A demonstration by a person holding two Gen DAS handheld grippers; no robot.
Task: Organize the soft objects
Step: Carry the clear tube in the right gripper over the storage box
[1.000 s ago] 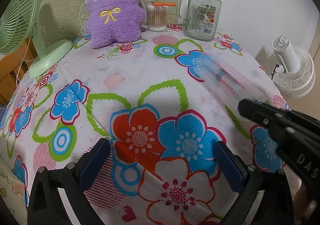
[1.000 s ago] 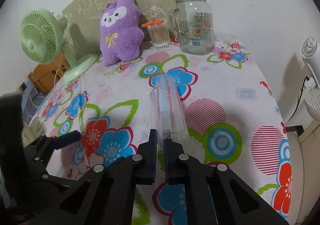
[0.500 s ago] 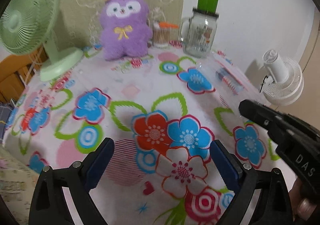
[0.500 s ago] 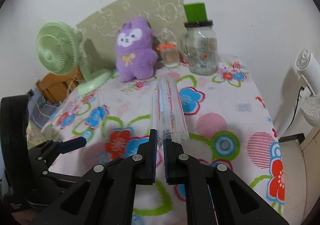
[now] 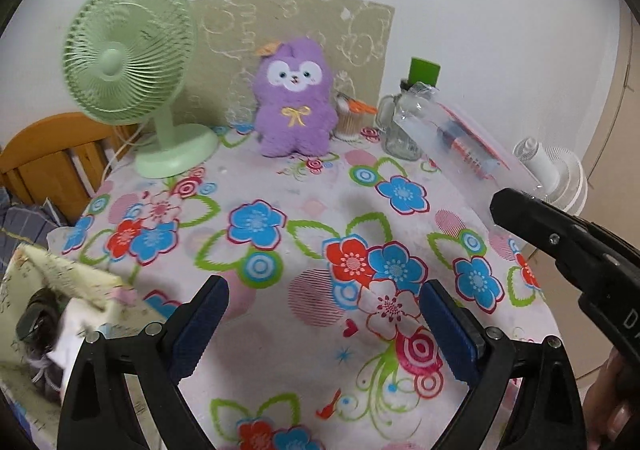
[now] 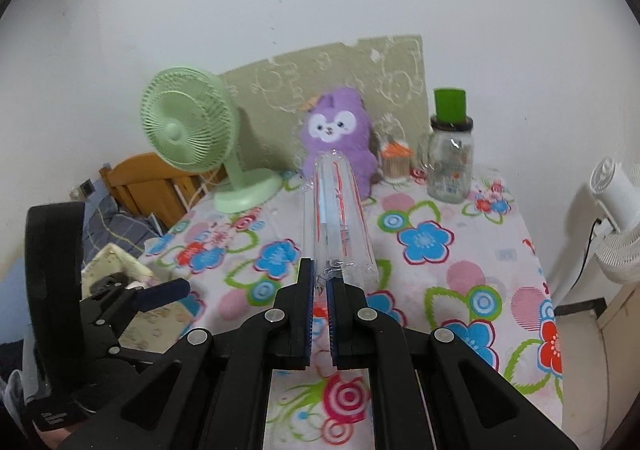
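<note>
Pinching the end of a clear plastic bag (image 6: 340,218), the right gripper (image 6: 319,290) has its jaws nearly closed — left gripper (image 5: 322,324) jaws spread wide, empty, above the worktop (image 5: 304,206)

Inspector A: Right hand-held gripper (image 6: 319,286)?

Inspector B: Jaws nearly closed, clamped on the near end of a clear plastic bag (image 6: 340,218). The bag extends straight ahead, lifted above the floral table (image 6: 500,250).

Inspector A: Beyond its far end?

Inspector B: Purple plush toy (image 6: 340,130) upright at the table's back. Green fan (image 6: 192,130) ahead-left; cotton swab container (image 6: 395,162) and glass jar (image 6: 450,162) ahead-right.

Inspector A: Other hand-held gripper?

Inspector B: Left hand-held gripper (image 6: 160,290) at lower left, over the table edge. Jaw state not determinable.
</note>
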